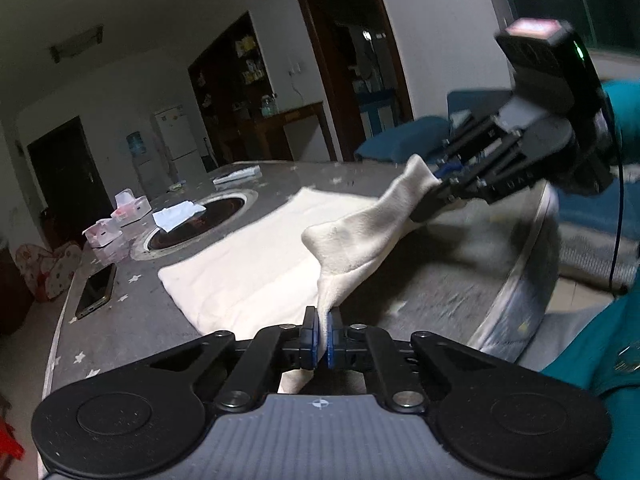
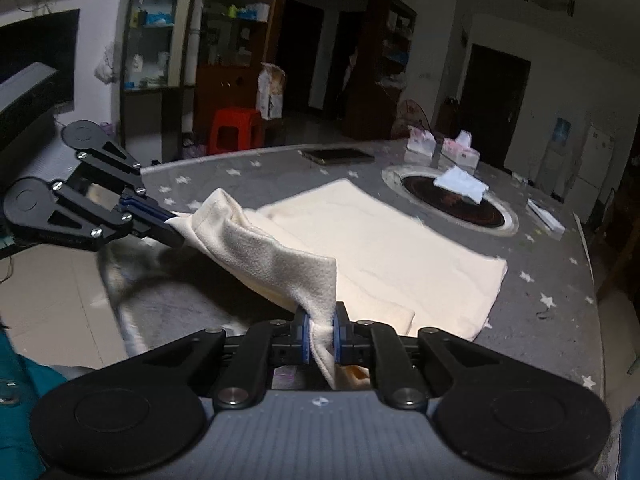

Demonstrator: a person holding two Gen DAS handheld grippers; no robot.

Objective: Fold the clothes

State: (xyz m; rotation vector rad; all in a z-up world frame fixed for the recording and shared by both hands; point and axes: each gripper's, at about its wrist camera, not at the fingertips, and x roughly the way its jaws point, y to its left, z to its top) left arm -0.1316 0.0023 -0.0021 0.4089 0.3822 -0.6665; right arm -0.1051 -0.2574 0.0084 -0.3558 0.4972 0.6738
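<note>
Both tongs are closed on the near edge of a cream cloth [image 2: 360, 240]: the left tongs [image 1: 323, 334] pinch one corner, the right tongs [image 2: 320, 336] the other. The lifted edge sags between them; the rest lies flat on the counter [image 2: 240, 172]. It looks soft, light and limp, best held by its corners. The grey, star-printed counter also carries a phone [image 1: 96, 290], tissue boxes [image 2: 460, 150] and an inset round burner [image 2: 452, 200], in a dim room.

You have one cream cloth [image 2: 384, 240], two tissue boxes [image 2: 460, 150] [image 2: 420, 142], one phone [image 2: 338, 155], two grippers [image 2: 320, 336] [image 2: 172, 224].
</note>
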